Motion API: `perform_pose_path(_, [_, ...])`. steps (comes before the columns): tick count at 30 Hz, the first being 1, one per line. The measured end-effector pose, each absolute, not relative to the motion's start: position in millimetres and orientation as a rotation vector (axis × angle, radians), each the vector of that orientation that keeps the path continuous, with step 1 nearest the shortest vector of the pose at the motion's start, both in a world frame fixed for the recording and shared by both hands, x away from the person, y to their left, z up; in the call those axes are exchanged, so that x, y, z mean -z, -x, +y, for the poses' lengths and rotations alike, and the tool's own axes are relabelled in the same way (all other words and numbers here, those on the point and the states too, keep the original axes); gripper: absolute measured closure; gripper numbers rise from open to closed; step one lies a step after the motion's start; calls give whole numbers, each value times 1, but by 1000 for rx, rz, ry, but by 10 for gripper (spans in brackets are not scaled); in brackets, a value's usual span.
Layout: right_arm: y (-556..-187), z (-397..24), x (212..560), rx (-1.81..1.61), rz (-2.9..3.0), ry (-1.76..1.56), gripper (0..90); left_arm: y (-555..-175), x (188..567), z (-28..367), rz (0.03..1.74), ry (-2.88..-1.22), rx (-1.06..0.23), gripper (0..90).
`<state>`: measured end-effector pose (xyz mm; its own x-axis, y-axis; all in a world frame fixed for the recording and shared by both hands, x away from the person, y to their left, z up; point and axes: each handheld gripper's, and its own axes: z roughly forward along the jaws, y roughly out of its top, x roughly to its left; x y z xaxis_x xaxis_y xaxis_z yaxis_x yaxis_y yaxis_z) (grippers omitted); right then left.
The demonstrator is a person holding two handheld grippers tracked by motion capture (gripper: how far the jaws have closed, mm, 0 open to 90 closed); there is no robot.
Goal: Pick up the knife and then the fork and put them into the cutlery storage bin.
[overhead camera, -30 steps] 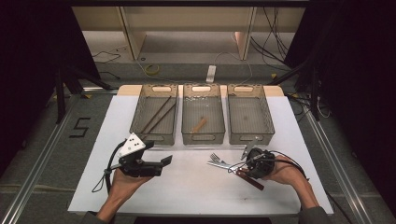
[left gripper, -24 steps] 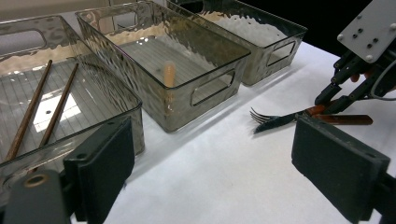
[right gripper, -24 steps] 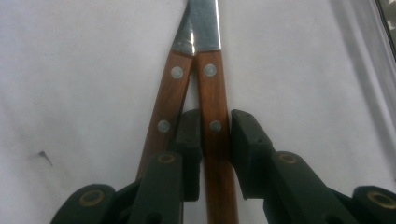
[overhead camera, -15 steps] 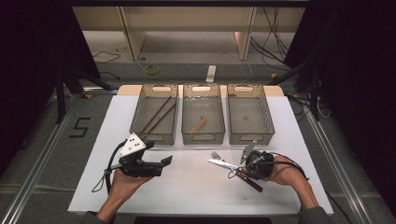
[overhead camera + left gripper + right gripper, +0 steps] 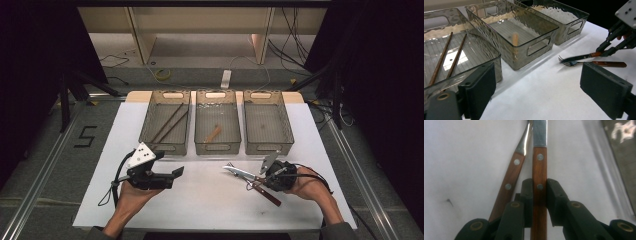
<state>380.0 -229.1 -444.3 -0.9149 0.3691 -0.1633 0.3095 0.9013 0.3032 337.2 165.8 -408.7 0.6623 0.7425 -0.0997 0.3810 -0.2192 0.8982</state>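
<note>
1. Right gripper view: our right gripper [image 5: 539,192] has just squeezed shut on the knife [image 5: 539,167] handle, at twelve o'clock from its jaws.
2. The knife is lifting off the fork [image 5: 512,177]; a bin [image 5: 263,122] comes next, we think.
3. Our left gripper [image 5: 177,172] waits, wide open.

Right tool [image 5: 539,192] closed on knife handle [image 5: 539,170], knife lifted off the fork [image 5: 510,180]
</note>
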Motion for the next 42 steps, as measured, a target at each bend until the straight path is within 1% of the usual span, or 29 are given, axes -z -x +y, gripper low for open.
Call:
perform_pose_path(15, [-384,-246,420,-777,2714,-773,769,-336,408,169,886,-1790,-433,130])
perform_pose_path(29, [-395,-258,401,-935,2576,-905,769,-338,407,173,897,-1783,-458,130])
perform_pose_path(42, [-425,-257,377,-987,2462,-993,768,-337,407,174,896,-1778,-468,130])
